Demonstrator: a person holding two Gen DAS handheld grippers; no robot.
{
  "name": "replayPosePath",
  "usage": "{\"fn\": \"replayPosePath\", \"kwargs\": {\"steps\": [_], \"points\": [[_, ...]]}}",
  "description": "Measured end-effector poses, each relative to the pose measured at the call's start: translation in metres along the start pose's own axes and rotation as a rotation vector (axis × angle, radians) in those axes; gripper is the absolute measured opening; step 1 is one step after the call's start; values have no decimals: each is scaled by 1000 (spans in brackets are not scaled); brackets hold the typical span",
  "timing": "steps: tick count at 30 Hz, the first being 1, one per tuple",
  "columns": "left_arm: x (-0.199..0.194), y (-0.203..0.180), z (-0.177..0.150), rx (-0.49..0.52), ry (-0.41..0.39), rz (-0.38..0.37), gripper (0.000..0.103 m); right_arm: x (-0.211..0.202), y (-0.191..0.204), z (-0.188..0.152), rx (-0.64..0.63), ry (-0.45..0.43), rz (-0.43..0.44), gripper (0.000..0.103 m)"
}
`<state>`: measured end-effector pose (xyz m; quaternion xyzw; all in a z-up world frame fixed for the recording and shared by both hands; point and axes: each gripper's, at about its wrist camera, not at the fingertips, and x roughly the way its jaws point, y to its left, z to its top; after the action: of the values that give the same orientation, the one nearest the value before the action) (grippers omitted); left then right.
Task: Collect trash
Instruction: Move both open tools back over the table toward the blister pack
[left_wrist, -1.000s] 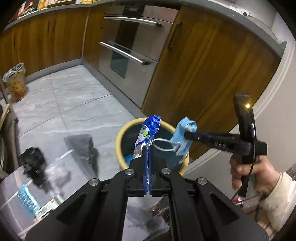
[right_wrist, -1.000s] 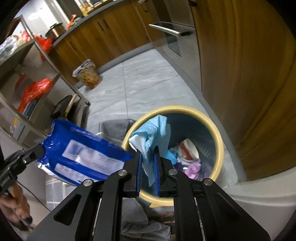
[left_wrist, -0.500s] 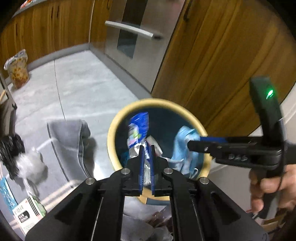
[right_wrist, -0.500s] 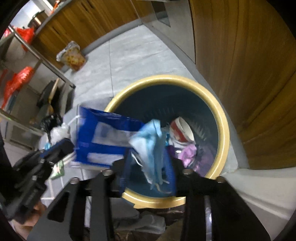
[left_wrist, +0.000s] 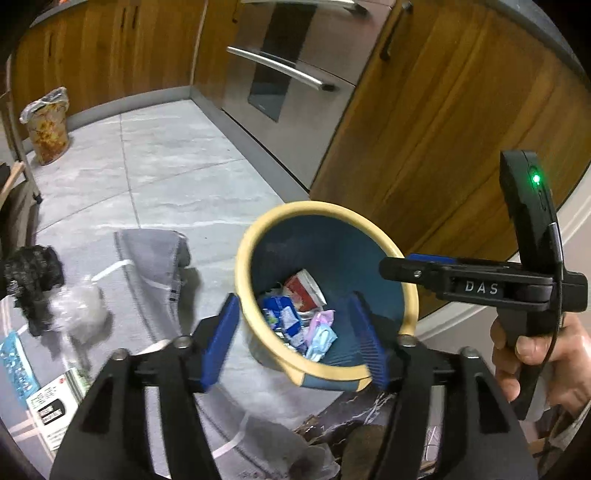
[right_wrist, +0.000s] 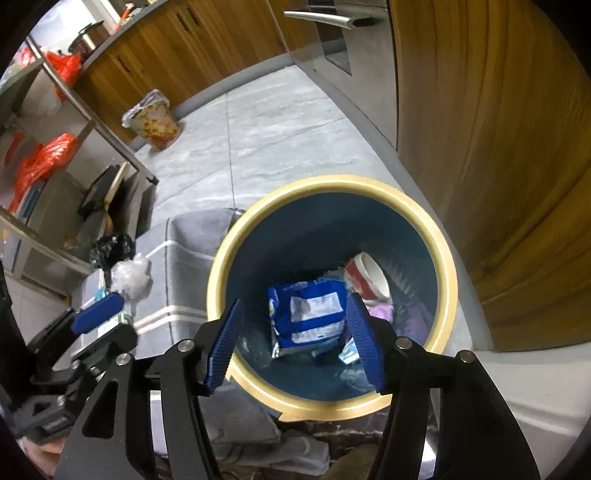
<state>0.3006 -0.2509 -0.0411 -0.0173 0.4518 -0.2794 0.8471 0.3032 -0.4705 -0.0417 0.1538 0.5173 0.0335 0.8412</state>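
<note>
Both claws hang wide open and empty over the bin (right_wrist: 448, 284). The left gripper (left_wrist: 295, 336) and right gripper (right_wrist: 293, 341) hold nothing, and the blue wrapper (right_wrist: 310, 317) lies flat at the bottom beside a red-and-white cup (right_wrist: 365, 275). What's left sits off to the left on the glass table (left_wrist: 22, 417): a clear crumpled bag (left_wrist: 79, 308) touching a black bag (left_wrist: 31, 275), plus a small blue packet (left_wrist: 16, 363) lying lengthwise along the table edge. The left claw looks nearer, so it'll probably have to swing left. Grey tile floor (left_wrist: 177, 162), wooden cabinets and an oven behind.
</note>
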Motion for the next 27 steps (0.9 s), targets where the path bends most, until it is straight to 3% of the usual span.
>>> {"fn": "replayPosePath", "kwargs": {"steps": [11, 27], "points": [[-58, 45, -9, -36, -21, 69, 85, -10, 27, 2, -48, -34, 26, 66], [-131, 142, -64, -124, 10, 226, 90, 6, 99, -5, -177, 2, 59, 71]]}}
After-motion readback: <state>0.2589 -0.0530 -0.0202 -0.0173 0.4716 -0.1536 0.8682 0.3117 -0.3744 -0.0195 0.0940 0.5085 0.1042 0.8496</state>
